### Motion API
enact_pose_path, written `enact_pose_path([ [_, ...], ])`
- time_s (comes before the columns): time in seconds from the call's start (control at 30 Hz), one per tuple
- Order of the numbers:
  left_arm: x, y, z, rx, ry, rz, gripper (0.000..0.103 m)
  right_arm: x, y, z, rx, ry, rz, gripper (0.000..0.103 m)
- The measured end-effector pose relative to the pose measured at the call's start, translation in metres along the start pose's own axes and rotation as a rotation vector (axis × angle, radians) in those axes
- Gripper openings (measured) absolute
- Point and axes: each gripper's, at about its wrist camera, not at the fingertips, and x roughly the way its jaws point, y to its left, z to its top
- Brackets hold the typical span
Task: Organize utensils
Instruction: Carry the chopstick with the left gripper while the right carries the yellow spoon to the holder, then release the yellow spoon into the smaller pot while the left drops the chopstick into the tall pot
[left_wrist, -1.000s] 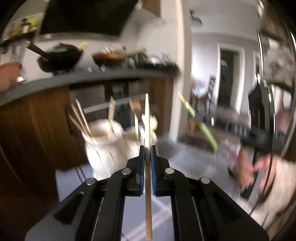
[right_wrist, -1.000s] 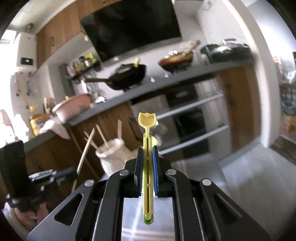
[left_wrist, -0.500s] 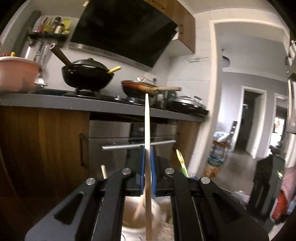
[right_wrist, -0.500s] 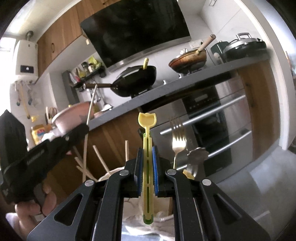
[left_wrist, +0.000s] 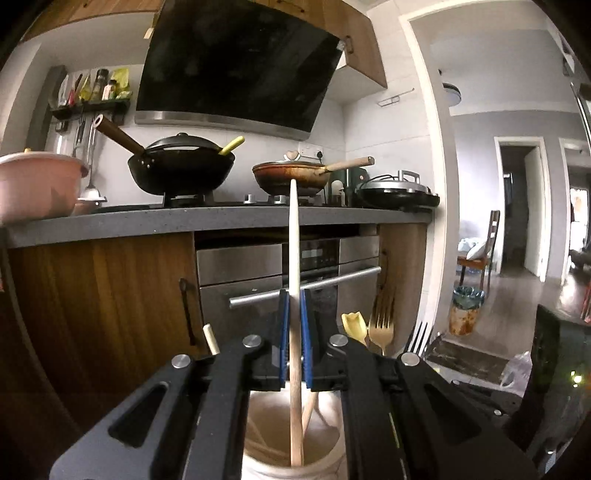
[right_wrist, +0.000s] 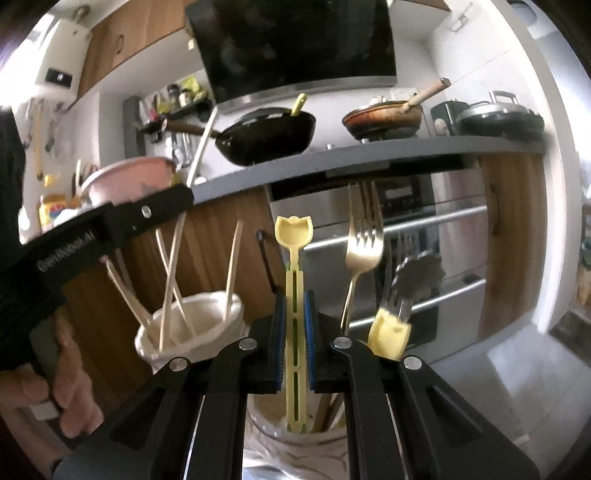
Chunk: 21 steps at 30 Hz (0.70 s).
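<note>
My left gripper (left_wrist: 294, 325) is shut on a long wooden chopstick (left_wrist: 294, 258) held upright, its lower end inside a white holder (left_wrist: 291, 443) just below. My right gripper (right_wrist: 294, 325) is shut on a yellow tulip-tipped utensil (right_wrist: 294, 236), its lower end inside a second white holder (right_wrist: 295, 428) that also holds a gold fork (right_wrist: 364, 236), a dark fork (right_wrist: 406, 291) and another yellow utensil (right_wrist: 389, 332). In the right wrist view, the left gripper's body (right_wrist: 92, 232) is above the holder with several chopsticks (right_wrist: 192, 325).
A kitchen counter (left_wrist: 221, 218) with a black wok (left_wrist: 181, 170), a frying pan (left_wrist: 295, 173) and a pink pot (left_wrist: 37, 188) stands behind. An oven (left_wrist: 295, 273) with a handle bar is under it. A doorway and bin (left_wrist: 467, 310) are at the right.
Both grippers have come down over the holders. The chopstick's lower end has entered the left holder and the yellow utensil's lower end now sits inside the right one.
</note>
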Motion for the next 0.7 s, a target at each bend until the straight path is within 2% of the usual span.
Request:
enact_pose_path([
  [0.2,-0.019,0.002,-0.008,0.022,0.008,-0.014,0.006,-0.012,0.001,-0.007,-0.030,0.021,-0.001,0.011],
  [0.5,-0.025,0.004,-0.021,0.018,0.108,-0.032,0.006,-0.020,0.005,-0.014,-0.049,0.067,-0.007,0.011],
  [0.57,-0.025,0.003,-0.022,0.027,0.113,-0.029,0.006,-0.019,0.005,-0.014,-0.045,0.066,-0.010,0.016],
  [0.63,-0.025,0.002,-0.023,0.025,0.111,-0.041,0.010,-0.020,0.005,-0.015,-0.044,0.064,-0.007,0.024],
  [0.67,-0.026,0.002,-0.023,0.024,0.111,-0.044,0.017,-0.021,0.005,-0.015,-0.047,0.061,-0.008,0.025],
  [0.7,-0.027,0.002,-0.022,0.023,0.106,-0.042,0.019,-0.023,0.005,-0.015,-0.052,0.055,-0.012,0.025],
])
